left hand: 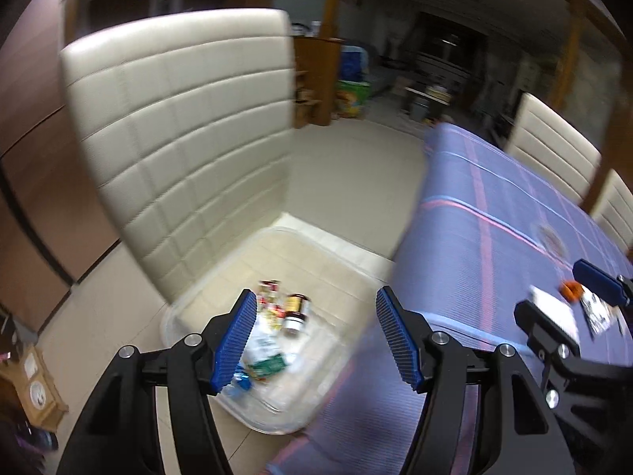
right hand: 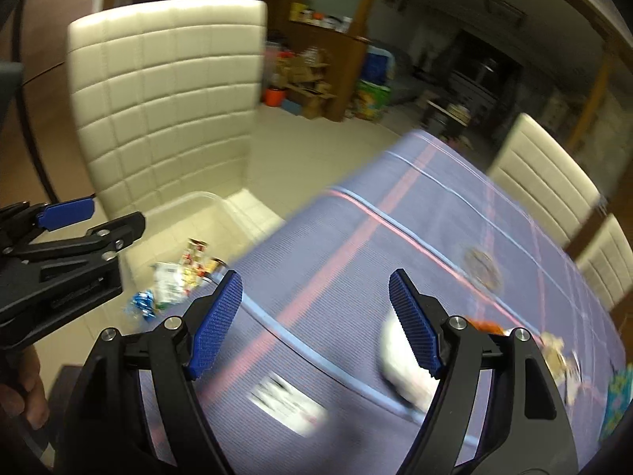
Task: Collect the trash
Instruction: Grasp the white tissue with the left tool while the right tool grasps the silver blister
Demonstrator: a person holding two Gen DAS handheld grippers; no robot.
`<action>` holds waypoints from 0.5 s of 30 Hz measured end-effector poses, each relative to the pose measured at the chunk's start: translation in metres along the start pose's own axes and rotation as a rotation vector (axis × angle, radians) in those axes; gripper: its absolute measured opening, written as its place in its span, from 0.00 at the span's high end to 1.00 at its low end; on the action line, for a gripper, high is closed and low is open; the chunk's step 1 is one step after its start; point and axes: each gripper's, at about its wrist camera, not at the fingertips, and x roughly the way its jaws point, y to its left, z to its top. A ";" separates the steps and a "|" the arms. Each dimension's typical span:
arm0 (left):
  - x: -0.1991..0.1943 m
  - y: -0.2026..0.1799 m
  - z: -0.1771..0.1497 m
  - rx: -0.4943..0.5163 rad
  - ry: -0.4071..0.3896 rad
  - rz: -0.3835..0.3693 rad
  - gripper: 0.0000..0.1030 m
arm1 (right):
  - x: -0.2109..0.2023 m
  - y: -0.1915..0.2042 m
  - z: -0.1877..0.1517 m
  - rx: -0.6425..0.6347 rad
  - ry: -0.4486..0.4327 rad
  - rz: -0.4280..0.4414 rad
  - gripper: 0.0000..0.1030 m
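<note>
A clear plastic bin [left hand: 277, 423] stands on the cream chair seat beside the table. In it lie several wrappers [left hand: 269, 352] and a small dark-lidded jar [left hand: 296, 310]. My left gripper [left hand: 316, 340] hovers above the bin, open with nothing between its blue pads. My right gripper [right hand: 314, 324] is open over the purple tablecloth [right hand: 356, 237], also with nothing between its pads. Under and past it lie a white crumpled piece [right hand: 395, 376], a white printed wrapper [right hand: 289, 399], an orange scrap [right hand: 486, 324] and more wrappers [right hand: 561, 360]. Motion blurs both views.
The tall quilted chair back [left hand: 178, 138] rises behind the bin. Two more cream chairs [right hand: 542, 174] stand along the table's far side. A round item [right hand: 480, 263] lies farther out on the cloth. Shelves and boxes [right hand: 312, 75] line the back wall.
</note>
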 end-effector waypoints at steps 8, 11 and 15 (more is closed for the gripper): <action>-0.015 -0.095 -0.017 0.166 0.007 -0.136 0.32 | -0.022 -0.089 -0.050 0.175 0.034 -0.114 0.32; -0.015 -0.130 -0.025 0.235 0.032 -0.184 0.28 | -0.027 -0.121 -0.070 0.235 0.052 -0.148 0.32; -0.016 -0.167 -0.033 0.292 0.045 -0.214 0.28 | -0.031 -0.155 -0.092 0.295 0.074 -0.180 0.32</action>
